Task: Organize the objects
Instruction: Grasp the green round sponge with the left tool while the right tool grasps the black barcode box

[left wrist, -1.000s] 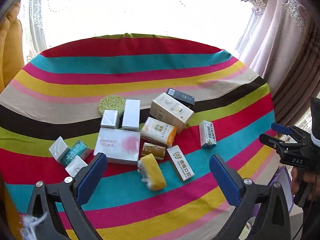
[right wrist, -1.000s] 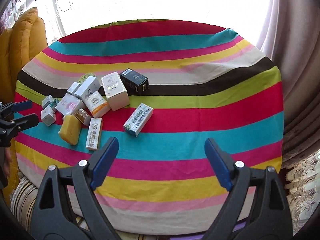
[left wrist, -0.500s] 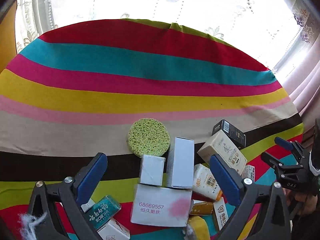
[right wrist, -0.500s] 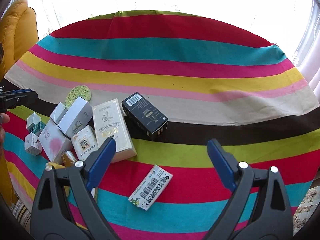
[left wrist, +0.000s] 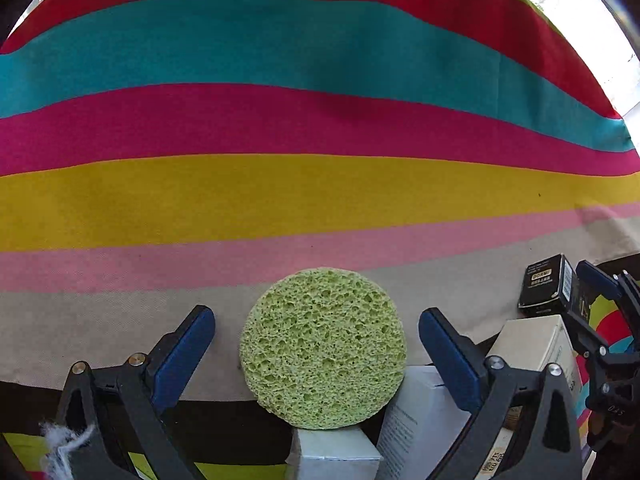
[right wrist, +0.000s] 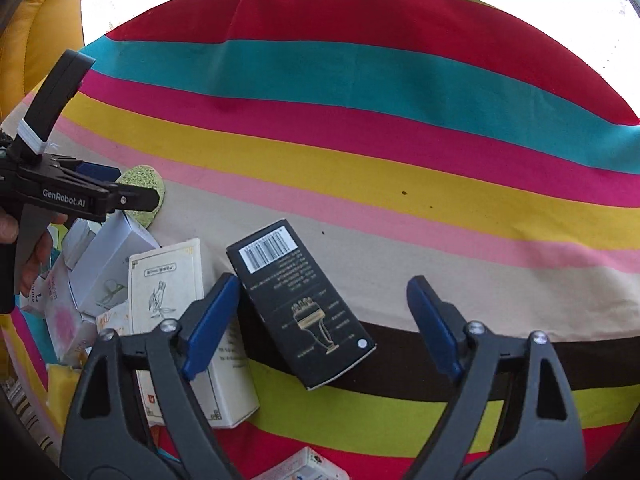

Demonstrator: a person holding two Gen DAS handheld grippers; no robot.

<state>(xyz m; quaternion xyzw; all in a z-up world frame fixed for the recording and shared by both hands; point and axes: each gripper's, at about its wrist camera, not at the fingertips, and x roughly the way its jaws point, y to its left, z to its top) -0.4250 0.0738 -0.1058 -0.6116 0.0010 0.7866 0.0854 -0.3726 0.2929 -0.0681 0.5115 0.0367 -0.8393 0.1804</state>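
A round green sponge [left wrist: 323, 346] lies flat on the striped cloth, and my left gripper [left wrist: 316, 344] is open with its fingers on either side of it, apart from it. The sponge also shows in the right wrist view [right wrist: 144, 190] behind the left gripper [right wrist: 100, 184]. A black box with a barcode [right wrist: 300, 300] lies between the open fingers of my right gripper [right wrist: 320, 316], nearer the left finger [right wrist: 208, 324]. The black box also shows in the left wrist view [left wrist: 546, 284], beside the right gripper [left wrist: 604, 320].
A cream box [right wrist: 176, 300] lies left of the black box, with white boxes [right wrist: 104, 268] and a pink-printed box [right wrist: 64, 320] further left. White boxes [left wrist: 336, 454] sit just below the sponge. A yellow cushion [right wrist: 36, 32] stands at the far left. The striped tablecloth [right wrist: 360, 120] stretches beyond.
Both grippers have moved forward and down toward the table. The left now straddles the green sponge, the right now straddles the black box. Both stay open.
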